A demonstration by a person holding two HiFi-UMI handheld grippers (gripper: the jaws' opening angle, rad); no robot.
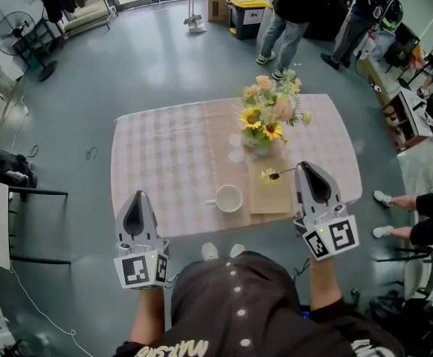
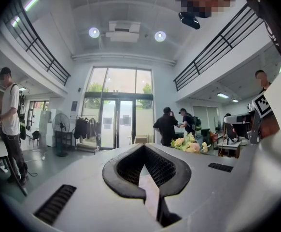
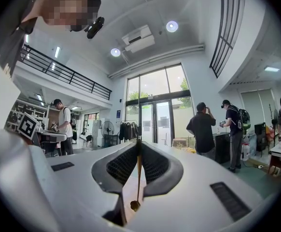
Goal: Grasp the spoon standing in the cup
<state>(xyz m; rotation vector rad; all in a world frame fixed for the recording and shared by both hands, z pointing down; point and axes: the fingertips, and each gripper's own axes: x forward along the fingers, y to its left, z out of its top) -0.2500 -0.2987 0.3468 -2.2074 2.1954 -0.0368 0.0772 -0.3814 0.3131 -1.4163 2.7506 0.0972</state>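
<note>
Over the near right of the table (image 1: 164, 162), my right gripper (image 1: 298, 167) is clamped on the spoon (image 1: 280, 174). The handle is pinched between nearly closed jaws and the bowl sticks out left. Spoon is out of the cup (image 1: 228, 198), which sits just left and nearer. My left gripper (image 1: 135, 195) is at the near left edge, jaws together, empty.

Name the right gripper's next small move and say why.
Probably lower the spoon onto the mat and only then open. The right gripper has its jaws closed on the spoon's thin handle. The spoon lies level, out of the white cup, and in the head view it sits over the mat, so the grasp looks done.
</note>
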